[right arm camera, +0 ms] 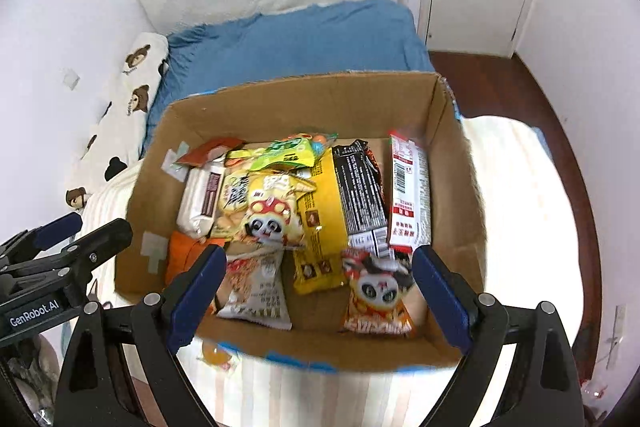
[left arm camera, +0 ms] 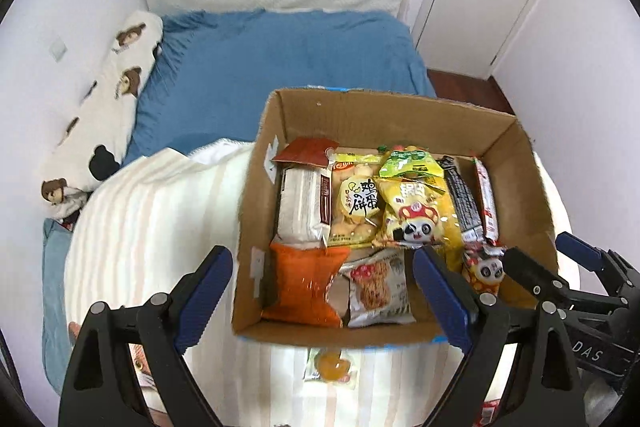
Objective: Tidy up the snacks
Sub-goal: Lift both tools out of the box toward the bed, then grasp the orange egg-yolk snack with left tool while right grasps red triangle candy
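both grippers wide, empty, above cardboard box (left arm camera: 260, 195) packed with snack packets; orange packet (left arm camera: 332, 367), blurred, outside box.

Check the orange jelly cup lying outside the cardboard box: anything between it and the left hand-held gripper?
Nothing visible blocks it. The clear-wrapped orange jelly cup lies on the striped white blanket, just outside the brown cardboard box's near wall. The open, empty left hand-held gripper hangs above, apart from it; only that wall stands between cup and box.

Getting half covered by the box's (left arm camera: 256, 211) near wall: an orange jelly cup (left arm camera: 331, 367) on the blanket. Blurring out: lettering on the snack packets (right arm camera: 256, 291), unreadable.
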A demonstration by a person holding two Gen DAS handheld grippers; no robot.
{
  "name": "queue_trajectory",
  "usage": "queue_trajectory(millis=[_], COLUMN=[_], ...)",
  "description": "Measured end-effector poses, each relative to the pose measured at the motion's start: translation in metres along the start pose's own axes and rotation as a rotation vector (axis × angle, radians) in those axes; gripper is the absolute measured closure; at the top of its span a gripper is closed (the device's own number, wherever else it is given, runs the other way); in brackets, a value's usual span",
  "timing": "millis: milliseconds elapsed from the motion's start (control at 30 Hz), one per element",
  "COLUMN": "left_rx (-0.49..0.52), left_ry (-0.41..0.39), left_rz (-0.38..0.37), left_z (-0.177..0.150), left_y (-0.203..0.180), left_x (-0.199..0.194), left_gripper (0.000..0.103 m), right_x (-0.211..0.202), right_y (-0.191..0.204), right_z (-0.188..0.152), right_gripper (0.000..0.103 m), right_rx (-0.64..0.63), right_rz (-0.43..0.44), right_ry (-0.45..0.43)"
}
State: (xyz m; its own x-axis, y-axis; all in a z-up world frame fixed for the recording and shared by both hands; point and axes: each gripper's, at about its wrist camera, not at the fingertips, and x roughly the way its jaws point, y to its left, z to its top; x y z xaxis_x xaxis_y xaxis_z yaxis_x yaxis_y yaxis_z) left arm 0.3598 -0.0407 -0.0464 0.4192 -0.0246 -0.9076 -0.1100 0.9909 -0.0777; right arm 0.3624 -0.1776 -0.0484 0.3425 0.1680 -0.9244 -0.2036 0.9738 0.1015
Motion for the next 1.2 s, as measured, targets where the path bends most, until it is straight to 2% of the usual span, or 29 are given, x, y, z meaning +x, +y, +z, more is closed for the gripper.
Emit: queue_trajectory(millis=[333,500,633,767,867,1000,1100,1200], left_rx=[0.014,0.029,0.02,-0.004,-0.024,-0.042,-0.048,-0.052], left_ry=[-0.135,-0.164,-0.155,-0.091,0.003,0.143,0.206,0.243], left_rz=[0.013,0.008,-0.002,-0.013,-0.013,-0.009,-0.003,0.005], left_z=[-0.051,-0.075,-0.096,-0.129,-0.159,-0.196,-0.211,-0.218], left_y=[-0.001,-0.008,-0.012,-0.01,-0.007,-0.006,-0.007,-0.009], left_x=[-0.071,-0.094,-0.101,-0.092,-0.068,-0.025,-0.004,0.014], left_gripper=[0.01,0.01,0.01,0.01,0.01,0.01,0.01,0.01], right_x=[-0.069,-0.098,-0.111,-0.108,-0.09,-0.051,-0.019,0.009], right_y=[0.007,0.007,0.001,-0.029,-0.063,-0.108,-0.129,-0.142], right_z=[-0.055,-0.081,-0.103,-0.139,-0.172,-0.215,-0.242,-0.26], right_gripper=[0.007,0.007,0.007,0.007,0.007,0.007,0.007,0.007], right_rx=[0.0,0.019,0.066,0.178,0.278,0.411,0.467,0.537], right_rz=[0.006,0.016,0.059,0.101,0.096,0.06,0.031,0.048], right_ry=[-0.111,-0.154,-0.14,-0.069,0.009,0.137,0.219,0.275])
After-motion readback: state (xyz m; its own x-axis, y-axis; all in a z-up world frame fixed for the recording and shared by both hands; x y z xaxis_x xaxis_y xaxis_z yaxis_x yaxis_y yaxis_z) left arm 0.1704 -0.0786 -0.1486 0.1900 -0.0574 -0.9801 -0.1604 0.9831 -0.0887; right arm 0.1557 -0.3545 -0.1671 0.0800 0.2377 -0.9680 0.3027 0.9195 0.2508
